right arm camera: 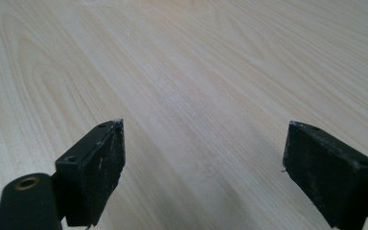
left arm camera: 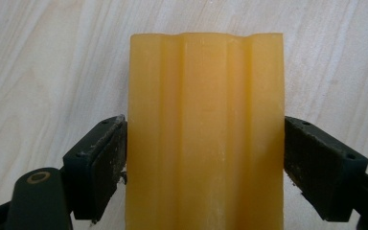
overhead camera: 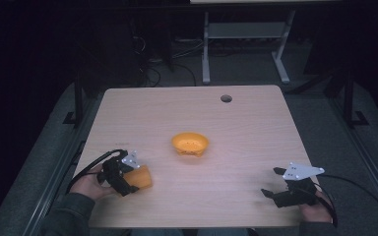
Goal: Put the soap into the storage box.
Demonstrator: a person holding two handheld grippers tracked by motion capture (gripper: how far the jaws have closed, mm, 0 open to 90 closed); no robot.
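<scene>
Wooden table (overhead camera: 236, 147) in a dark room, orange bowl (overhead camera: 190, 143) sitting mid-table. Left gripper (overhead camera: 128, 178) is clamped on an orange ridged block (left arm camera: 206, 134) at the near-left; right gripper (overhead camera: 273, 183) is spread wide, nothing in it.

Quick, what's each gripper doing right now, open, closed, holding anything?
Left gripper: shut on the orange block, a jaw pressed against each side.
Right gripper: open, jaws wide apart over the bare table, holding nothing.
</scene>
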